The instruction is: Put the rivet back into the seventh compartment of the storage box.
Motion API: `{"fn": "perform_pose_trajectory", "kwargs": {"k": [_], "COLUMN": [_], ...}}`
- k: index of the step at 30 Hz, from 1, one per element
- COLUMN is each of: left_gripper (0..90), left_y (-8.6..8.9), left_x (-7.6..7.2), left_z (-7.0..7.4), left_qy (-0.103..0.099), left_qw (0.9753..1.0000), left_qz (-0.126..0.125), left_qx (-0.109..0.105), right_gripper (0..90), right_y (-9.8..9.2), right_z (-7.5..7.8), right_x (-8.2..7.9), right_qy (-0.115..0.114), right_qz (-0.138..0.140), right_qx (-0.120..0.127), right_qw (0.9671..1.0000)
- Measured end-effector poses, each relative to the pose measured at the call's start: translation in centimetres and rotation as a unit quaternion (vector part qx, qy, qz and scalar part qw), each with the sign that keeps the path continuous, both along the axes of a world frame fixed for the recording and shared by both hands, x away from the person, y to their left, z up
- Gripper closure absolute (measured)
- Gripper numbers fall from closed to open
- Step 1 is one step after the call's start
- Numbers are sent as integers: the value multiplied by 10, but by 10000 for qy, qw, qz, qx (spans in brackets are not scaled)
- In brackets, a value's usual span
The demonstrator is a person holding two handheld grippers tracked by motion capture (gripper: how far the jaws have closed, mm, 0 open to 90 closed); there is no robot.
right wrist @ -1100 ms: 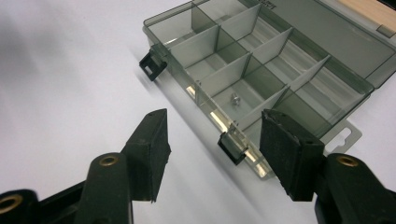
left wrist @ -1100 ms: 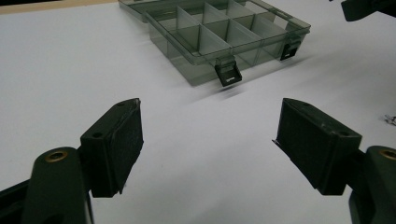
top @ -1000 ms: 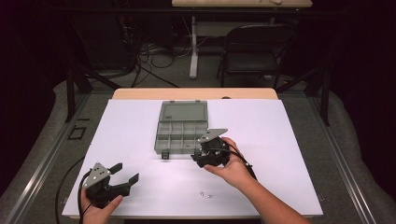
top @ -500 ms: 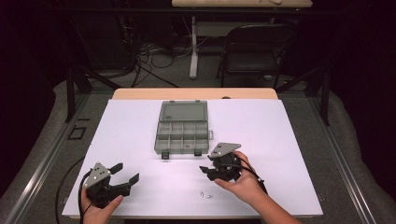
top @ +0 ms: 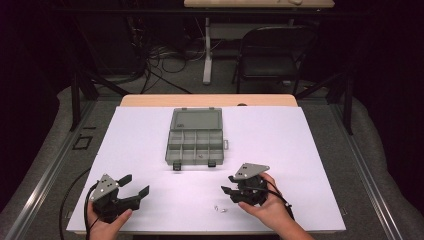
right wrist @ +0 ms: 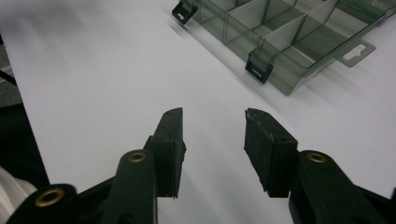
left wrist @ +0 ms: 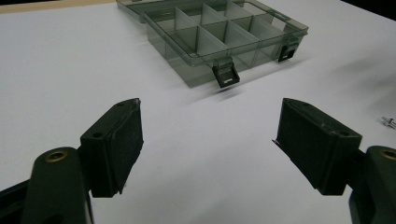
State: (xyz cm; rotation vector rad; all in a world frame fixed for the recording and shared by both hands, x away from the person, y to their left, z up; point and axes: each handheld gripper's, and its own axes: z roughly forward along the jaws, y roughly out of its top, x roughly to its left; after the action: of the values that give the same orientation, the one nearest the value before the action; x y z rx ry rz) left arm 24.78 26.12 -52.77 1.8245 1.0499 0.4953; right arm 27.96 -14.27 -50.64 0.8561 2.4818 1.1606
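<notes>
Smoky-grey clear plastic compartment box (top: 194, 137) lies open mid-desk, at 12 o'clock from both empty, released tongs: left tongs (top: 134, 185), right tongs (top: 228, 186).

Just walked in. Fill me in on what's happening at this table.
A person holds a two-jaw gripper in each hand over a white table. Both are open and hold nothing: the left gripper sits near the front left corner, the right gripper near the front, just right of a few small metal bits. Behind them lies a grey compartment box, its lid open, both front latches hanging down. Nothing is being gripped.
</notes>
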Motion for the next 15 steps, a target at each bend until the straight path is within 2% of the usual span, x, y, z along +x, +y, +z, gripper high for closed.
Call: {"fn": "perform_pose_trajectory", "kwargs": {"k": [5, 8, 13, 14, 15], "left_gripper": [227, 227, 227, 228, 227], "left_y": [0, 0, 0, 0, 0], "left_x": [0, 0, 0, 0, 0], "left_z": [0, 0, 0, 0, 0], "left_qy": [8, 7, 6, 3, 0], "left_qw": [10000, 10000, 10000, 10000, 10000], "left_qz": [-6, -16, -12, -14, -12], "left_qx": [9, 27, 31, 28, 33], "right_gripper": [662, 694, 697, 697, 697], "right_y": [-2, -4, -3, -3, -2], "right_z": [-9, -20, -29, -32, -33], "right_x": [-9, -16, -21, -22, -23], "right_qy": [53, 197, 307, 288, 364], "right_qz": [53, 76, 151, 179, 204], "right_qx": [-60, -55, -30, 53, 22], "right_qw": [10000, 9998, 9994, 9994, 9991]}}
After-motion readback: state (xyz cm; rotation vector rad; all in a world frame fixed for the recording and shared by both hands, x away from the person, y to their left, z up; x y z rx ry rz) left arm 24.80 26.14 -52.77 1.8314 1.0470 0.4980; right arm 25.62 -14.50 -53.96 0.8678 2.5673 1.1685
